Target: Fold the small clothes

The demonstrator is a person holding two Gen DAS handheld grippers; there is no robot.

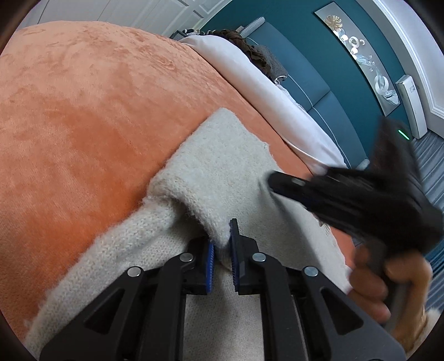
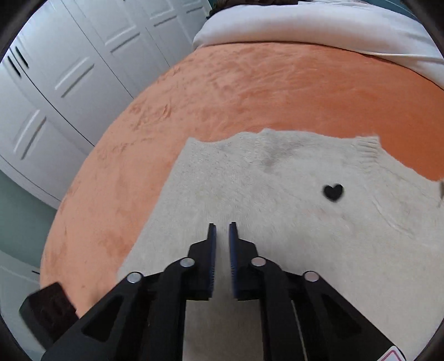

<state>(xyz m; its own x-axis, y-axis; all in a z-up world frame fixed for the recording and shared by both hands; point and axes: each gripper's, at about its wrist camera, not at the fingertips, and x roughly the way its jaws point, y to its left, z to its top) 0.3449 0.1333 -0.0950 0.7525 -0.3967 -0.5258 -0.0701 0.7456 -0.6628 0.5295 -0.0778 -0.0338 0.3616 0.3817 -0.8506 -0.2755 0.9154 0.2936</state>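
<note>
A small cream knitted sweater [image 1: 222, 166] lies on an orange plush blanket [image 1: 83, 111]. My left gripper [image 1: 222, 236] is shut on a folded edge of the sweater, with the knit bunched between the blue pads. The right gripper [image 1: 280, 184] shows in the left wrist view, blurred, over the sweater's right side. In the right wrist view the sweater [image 2: 277, 208] lies flat with a black heart [image 2: 333, 192] on it and a ribbed cuff [image 2: 367, 151] at the far edge. My right gripper [image 2: 222, 230] hovers above the sweater, jaws narrowly apart, with nothing between them.
The orange blanket [image 2: 249, 91] covers a bed. A white pillow or sheet [image 2: 319, 25] lies at its head. White wardrobe doors [image 2: 69, 69] stand to the left. A teal headboard [image 1: 319, 89] and dark clothes [image 1: 249, 50] are behind the bed.
</note>
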